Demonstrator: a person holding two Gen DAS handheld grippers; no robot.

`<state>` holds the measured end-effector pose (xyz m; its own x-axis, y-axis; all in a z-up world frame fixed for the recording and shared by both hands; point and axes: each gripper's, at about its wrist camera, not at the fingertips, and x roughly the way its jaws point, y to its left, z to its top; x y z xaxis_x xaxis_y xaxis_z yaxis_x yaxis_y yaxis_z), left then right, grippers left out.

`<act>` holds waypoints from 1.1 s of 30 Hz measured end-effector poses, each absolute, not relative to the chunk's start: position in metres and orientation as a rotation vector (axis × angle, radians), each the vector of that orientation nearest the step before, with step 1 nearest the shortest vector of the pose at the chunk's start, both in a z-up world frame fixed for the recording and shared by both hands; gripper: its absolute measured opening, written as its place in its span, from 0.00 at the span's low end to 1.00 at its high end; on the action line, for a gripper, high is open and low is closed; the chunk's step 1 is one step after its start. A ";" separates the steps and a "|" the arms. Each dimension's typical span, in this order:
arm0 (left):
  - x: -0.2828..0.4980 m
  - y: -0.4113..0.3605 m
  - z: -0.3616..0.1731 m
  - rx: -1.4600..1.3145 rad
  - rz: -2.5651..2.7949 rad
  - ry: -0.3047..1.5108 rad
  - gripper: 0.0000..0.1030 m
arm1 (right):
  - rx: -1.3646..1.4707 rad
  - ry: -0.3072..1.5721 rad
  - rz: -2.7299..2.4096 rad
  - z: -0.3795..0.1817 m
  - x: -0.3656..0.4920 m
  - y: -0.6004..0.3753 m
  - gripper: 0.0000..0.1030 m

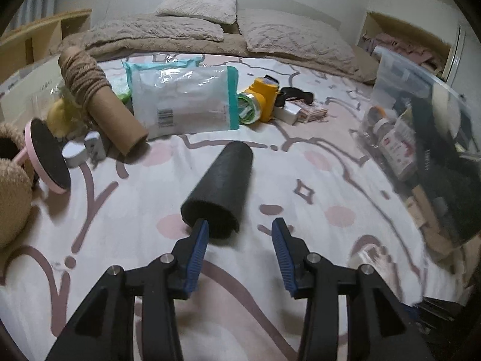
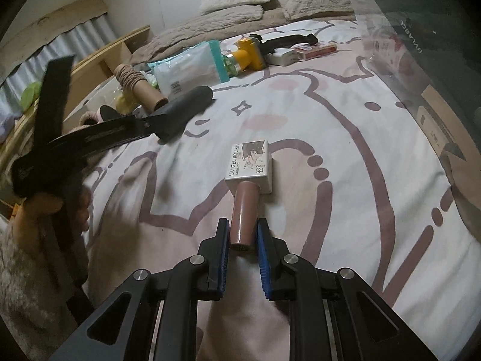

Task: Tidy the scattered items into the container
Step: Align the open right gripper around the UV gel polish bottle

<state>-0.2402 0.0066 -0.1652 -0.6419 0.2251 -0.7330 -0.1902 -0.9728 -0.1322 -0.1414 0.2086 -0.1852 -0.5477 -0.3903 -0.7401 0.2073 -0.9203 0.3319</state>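
A black foam cylinder [image 1: 219, 186] lies on the bedspread, pointing away from me. My left gripper [image 1: 240, 228] stands open just short of it. The left fingertip [image 1: 201, 225] overlaps the cylinder's near end and the right one is clear of it. My right gripper [image 2: 243, 234] is shut on the brown cap of a gel polish bottle [image 2: 251, 165], whose white square body sticks out ahead over the bed. The clear plastic container [image 1: 399, 69] stands at the right edge of the bed with bottles and boxes inside; its wall [image 2: 421, 45] fills the upper right of the right wrist view.
Along the far side lie a twine-wrapped cardboard tube [image 1: 99, 99], a wipes packet [image 1: 183, 96], a yellow tape dispenser [image 1: 261, 96] and small boxes [image 1: 309, 111]. At the left are a pink round mirror [image 1: 48, 156], a white plug [image 1: 87, 150] and a plush slipper [image 1: 12, 195]. Pillows lie behind.
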 end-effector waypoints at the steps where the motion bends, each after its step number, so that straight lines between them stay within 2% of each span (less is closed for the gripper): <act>1: -0.243 0.008 -0.167 -1.197 2.657 -0.053 0.42 | 1.260 -0.288 -2.482 -0.185 -0.141 0.208 0.19; 4: -0.252 0.008 -0.168 -1.192 2.655 -0.070 0.38 | 1.261 -0.272 -2.492 -0.184 -0.142 0.208 0.19; 6: -0.257 0.006 -0.168 -1.190 2.644 -0.083 0.17 | 1.263 -0.223 -2.526 -0.182 -0.142 0.206 0.19; 8: -0.260 0.003 -0.168 -1.181 2.628 -0.110 0.12 | 1.265 -0.185 -2.545 -0.181 -0.143 0.205 0.19; 13: -0.255 -0.004 -0.165 -1.179 2.604 -0.184 0.09 | 1.279 -0.103 -2.585 -0.180 -0.144 0.205 0.19; 16: -0.246 -0.007 -0.162 -1.179 2.597 -0.208 0.09 | 1.295 -0.053 -2.629 -0.179 -0.146 0.208 0.22; 19: -0.237 -0.010 -0.162 -1.203 2.590 -0.215 0.09 | 1.320 -0.034 -2.687 -0.179 -0.151 0.217 0.35; 21: -0.231 -0.010 -0.164 -1.246 2.588 -0.198 0.08 | 1.331 -0.051 -2.713 -0.178 -0.154 0.225 0.51; 22: -0.227 -0.010 -0.165 -1.261 2.585 -0.184 0.08 | 1.335 -0.062 -2.729 -0.177 -0.156 0.229 0.52; 27: -0.212 -0.011 -0.160 -1.249 2.585 -0.176 0.03 | 1.360 -0.078 -2.764 -0.177 -0.164 0.241 0.53; 33: -0.202 -0.014 -0.157 -1.221 2.594 -0.201 0.03 | 1.391 0.131 -2.771 -0.176 -0.189 0.232 0.53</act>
